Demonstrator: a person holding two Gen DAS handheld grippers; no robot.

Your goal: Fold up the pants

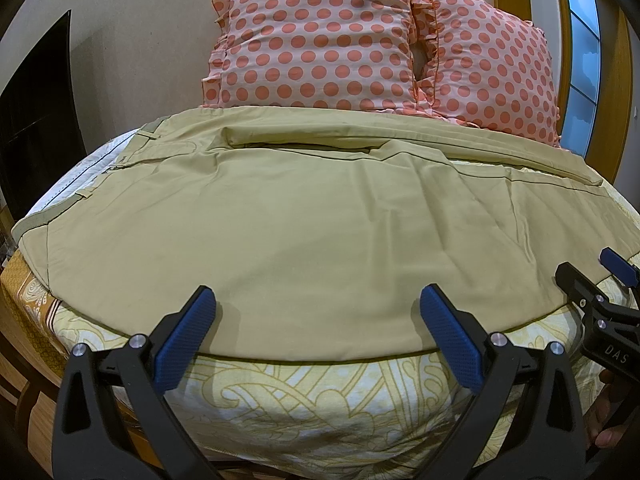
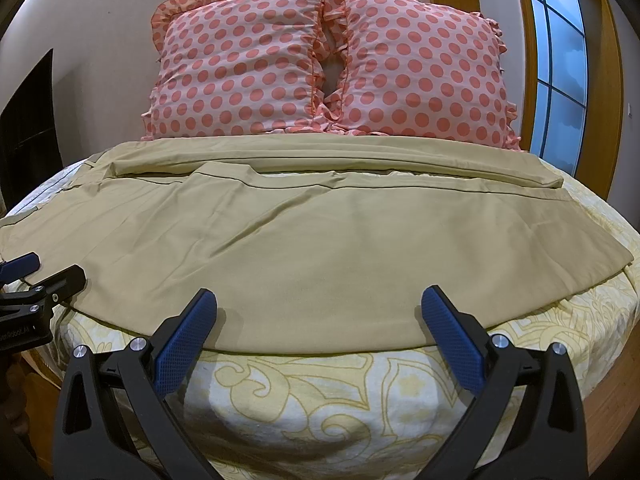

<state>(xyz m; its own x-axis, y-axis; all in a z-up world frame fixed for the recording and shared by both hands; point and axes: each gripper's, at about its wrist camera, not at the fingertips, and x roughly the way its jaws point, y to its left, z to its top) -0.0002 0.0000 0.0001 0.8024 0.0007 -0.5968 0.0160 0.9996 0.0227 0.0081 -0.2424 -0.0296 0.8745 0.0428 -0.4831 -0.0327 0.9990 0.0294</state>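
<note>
Khaki pants (image 1: 304,232) lie spread flat across the bed, waistband at the left, legs running right; they also show in the right wrist view (image 2: 320,248). The far leg lies along the pillows and the near leg covers the front. My left gripper (image 1: 316,312) is open and empty, hovering at the pants' near edge. My right gripper (image 2: 318,314) is open and empty, at the same near edge further right. The right gripper shows at the right of the left wrist view (image 1: 592,280); the left gripper shows at the left of the right wrist view (image 2: 36,272).
Two pink polka-dot pillows (image 1: 320,40) (image 2: 420,68) stand against the wall behind the pants. The bed has a yellow patterned sheet (image 2: 320,392). A wooden frame and window (image 2: 560,60) are at the right, a dark screen (image 1: 36,120) at the left.
</note>
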